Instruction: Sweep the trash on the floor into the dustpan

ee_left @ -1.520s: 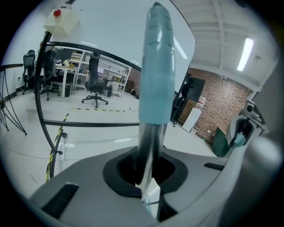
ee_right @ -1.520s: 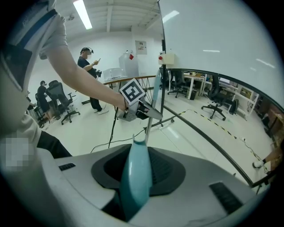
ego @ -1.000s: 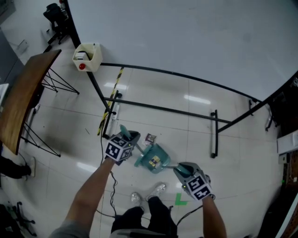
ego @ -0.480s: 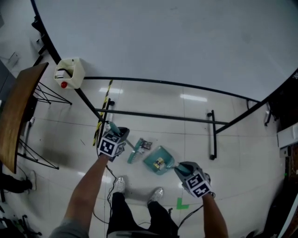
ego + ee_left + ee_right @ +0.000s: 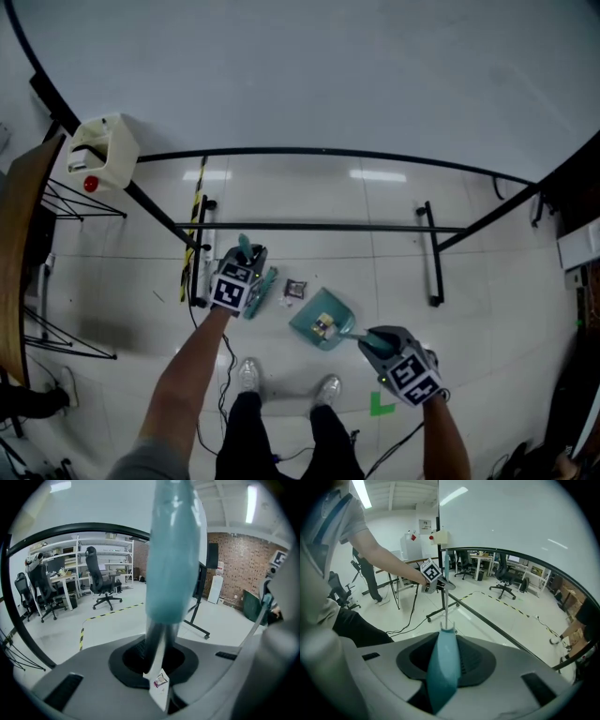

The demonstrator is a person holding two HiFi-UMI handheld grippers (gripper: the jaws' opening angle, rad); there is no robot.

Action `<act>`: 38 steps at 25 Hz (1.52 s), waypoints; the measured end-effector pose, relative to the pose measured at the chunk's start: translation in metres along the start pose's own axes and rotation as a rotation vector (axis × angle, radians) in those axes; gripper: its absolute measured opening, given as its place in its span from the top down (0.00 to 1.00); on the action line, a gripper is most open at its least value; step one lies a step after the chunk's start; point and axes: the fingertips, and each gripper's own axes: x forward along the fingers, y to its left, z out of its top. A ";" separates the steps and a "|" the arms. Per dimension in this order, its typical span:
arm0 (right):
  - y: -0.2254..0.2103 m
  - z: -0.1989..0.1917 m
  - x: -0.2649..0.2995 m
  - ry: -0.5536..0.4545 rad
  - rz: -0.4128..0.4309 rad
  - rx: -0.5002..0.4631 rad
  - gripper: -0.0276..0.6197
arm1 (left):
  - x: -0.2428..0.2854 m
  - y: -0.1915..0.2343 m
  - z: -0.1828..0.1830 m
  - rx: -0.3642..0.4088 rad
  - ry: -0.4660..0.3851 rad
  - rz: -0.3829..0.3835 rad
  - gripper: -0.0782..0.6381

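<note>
My left gripper [image 5: 249,261] clamps the brush [image 5: 262,287], my right gripper [image 5: 366,339] the dustpan [image 5: 317,305]. Some trash [image 5: 325,325] is inside; one wrapper [image 5: 296,289] lies outside, unswept.

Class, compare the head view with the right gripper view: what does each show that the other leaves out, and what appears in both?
Only the head view shows the dustpan tray with trash in it, a wrapper lying beside it, the person's shoes and a green tape mark. Only the right gripper view shows office chairs and desks. Both show the left gripper holding the brush, the dustpan's teal handle in the right gripper, and the white box with a red button.
</note>
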 end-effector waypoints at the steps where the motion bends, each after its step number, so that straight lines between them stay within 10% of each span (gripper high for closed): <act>1: 0.002 0.000 0.000 -0.002 -0.001 0.003 0.78 | 0.009 -0.006 0.002 0.000 -0.001 -0.016 0.86; 13: 0.002 -0.010 -0.002 -0.021 -0.006 0.028 0.78 | 0.049 -0.062 0.004 -0.043 -0.005 -0.072 0.85; 25: -0.004 -0.014 -0.003 -0.029 -0.005 0.051 0.78 | 0.062 -0.163 0.005 -0.053 0.055 -0.340 0.85; 38: -0.016 -0.009 0.003 -0.010 0.007 0.061 0.78 | 0.008 -0.107 0.050 0.057 0.047 -0.283 0.87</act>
